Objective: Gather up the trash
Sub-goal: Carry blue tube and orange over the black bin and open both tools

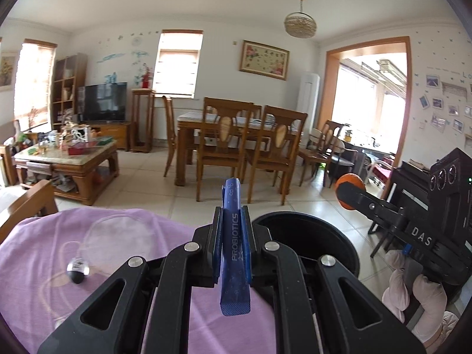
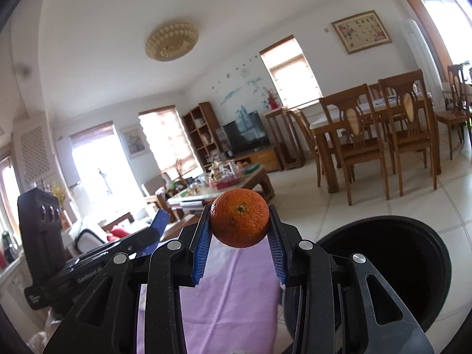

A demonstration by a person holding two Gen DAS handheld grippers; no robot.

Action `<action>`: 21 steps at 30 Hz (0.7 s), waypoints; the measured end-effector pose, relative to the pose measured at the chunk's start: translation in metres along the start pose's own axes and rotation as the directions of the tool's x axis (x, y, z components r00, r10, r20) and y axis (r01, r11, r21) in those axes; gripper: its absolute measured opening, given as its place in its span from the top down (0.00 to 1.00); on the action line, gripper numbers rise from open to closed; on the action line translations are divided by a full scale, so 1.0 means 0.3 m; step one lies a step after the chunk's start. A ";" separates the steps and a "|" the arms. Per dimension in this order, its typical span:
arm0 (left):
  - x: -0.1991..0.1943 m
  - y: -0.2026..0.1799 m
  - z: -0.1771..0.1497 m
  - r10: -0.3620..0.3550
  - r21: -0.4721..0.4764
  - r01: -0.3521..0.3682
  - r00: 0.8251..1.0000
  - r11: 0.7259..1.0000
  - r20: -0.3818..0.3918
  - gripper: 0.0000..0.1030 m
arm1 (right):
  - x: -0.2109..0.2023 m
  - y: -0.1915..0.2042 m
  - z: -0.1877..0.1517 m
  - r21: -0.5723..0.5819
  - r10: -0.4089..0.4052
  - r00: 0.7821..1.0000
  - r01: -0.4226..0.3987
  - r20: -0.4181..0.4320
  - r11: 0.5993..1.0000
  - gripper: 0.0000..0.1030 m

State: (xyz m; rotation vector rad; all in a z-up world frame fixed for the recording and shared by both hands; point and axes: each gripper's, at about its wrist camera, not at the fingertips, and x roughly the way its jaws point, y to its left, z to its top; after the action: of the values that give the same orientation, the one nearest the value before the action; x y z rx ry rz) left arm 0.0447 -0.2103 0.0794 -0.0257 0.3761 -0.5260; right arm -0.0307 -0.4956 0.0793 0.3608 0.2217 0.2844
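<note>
My left gripper (image 1: 232, 221) is shut on a blue sachet (image 1: 234, 253) printed PROBIOTICS, which stands upright between the pads above the purple cloth (image 1: 124, 230). My right gripper (image 2: 239, 221) is shut on a small orange (image 2: 239, 217), held in the air by its blue pads. From the left wrist view the right gripper (image 1: 351, 191) with the orange (image 1: 348, 181) shows at the right, above and right of the black bin (image 1: 324, 236). In the right wrist view the bin (image 2: 413, 262) opens at the lower right, and the left gripper (image 2: 153, 230) with the sachet (image 2: 160, 221) sits at the left.
A small black and silver ball (image 1: 78, 270) and a clear plastic lid (image 1: 118, 242) lie on the purple cloth. A gloved hand (image 1: 413, 295) holds the right gripper. Farther off stand a dining table with chairs (image 1: 236, 135), a cluttered coffee table (image 1: 67, 153) and a TV (image 1: 103, 101).
</note>
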 end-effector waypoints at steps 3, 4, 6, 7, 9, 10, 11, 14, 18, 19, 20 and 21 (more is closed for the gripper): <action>0.045 -0.074 -0.014 -0.040 0.012 0.040 0.999 0.999 -0.020 0.88 | -0.070 -0.112 0.004 0.030 -0.036 0.999 0.035 0.011 0.999 0.65; 0.060 -0.095 -0.021 -0.052 0.016 0.052 0.998 0.999 -0.027 0.88 | -0.090 -0.149 0.002 0.042 -0.049 0.999 0.048 0.014 0.998 0.65; 0.097 -0.146 -0.034 -0.078 0.029 0.080 0.996 0.996 -0.045 0.88 | -0.126 -0.227 -0.006 0.066 -0.074 0.997 0.073 0.013 0.995 0.65; 0.108 -0.162 -0.042 -0.088 0.031 0.090 0.995 0.995 -0.052 0.88 | -0.139 -0.254 -0.011 0.077 -0.085 0.996 0.084 0.010 0.994 0.65; 0.136 -0.204 -0.058 -0.110 0.037 0.113 0.991 0.993 -0.075 0.88 | -0.165 -0.324 -0.029 0.104 -0.106 0.994 0.105 0.005 0.989 0.65; 0.156 -0.226 -0.069 -0.121 0.041 0.125 0.989 0.991 -0.087 0.88 | -0.174 -0.357 -0.039 0.119 -0.113 0.994 0.112 0.001 0.987 0.65; 0.173 -0.243 -0.076 -0.127 0.043 0.132 0.987 0.990 -0.096 0.88 | -0.174 -0.386 -0.046 0.131 -0.120 0.993 0.120 -0.003 0.984 0.65; 0.223 -0.286 -0.102 -0.148 0.042 0.154 0.981 0.987 -0.128 0.88 | -0.176 -0.459 -0.084 0.166 -0.139 0.990 0.141 -0.021 0.976 0.65; 0.286 -0.329 -0.140 -0.157 0.043 0.167 0.973 0.985 -0.170 0.88 | -0.130 -0.514 -0.125 0.199 -0.147 0.987 0.156 -0.058 0.967 0.64; 0.296 -0.333 -0.149 -0.158 0.043 0.168 0.971 0.985 -0.178 0.88 | -0.108 -0.519 -0.132 0.204 -0.149 0.987 0.159 -0.067 0.966 0.64; 0.310 -0.340 -0.158 -0.157 0.045 0.169 0.970 0.985 -0.188 0.88 | -0.105 -0.532 -0.140 0.210 -0.149 0.986 0.161 -0.073 0.964 0.64; 0.320 -0.347 -0.164 -0.155 0.047 0.167 0.969 0.985 -0.194 0.88 | -0.092 -0.542 -0.150 0.215 -0.148 0.986 0.162 -0.082 0.963 0.64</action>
State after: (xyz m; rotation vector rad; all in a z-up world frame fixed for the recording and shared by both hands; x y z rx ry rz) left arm 0.0532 -0.3444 0.0131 0.0562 0.5469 -0.7040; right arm -0.0306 -0.6359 -0.0185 0.5520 0.3457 0.1165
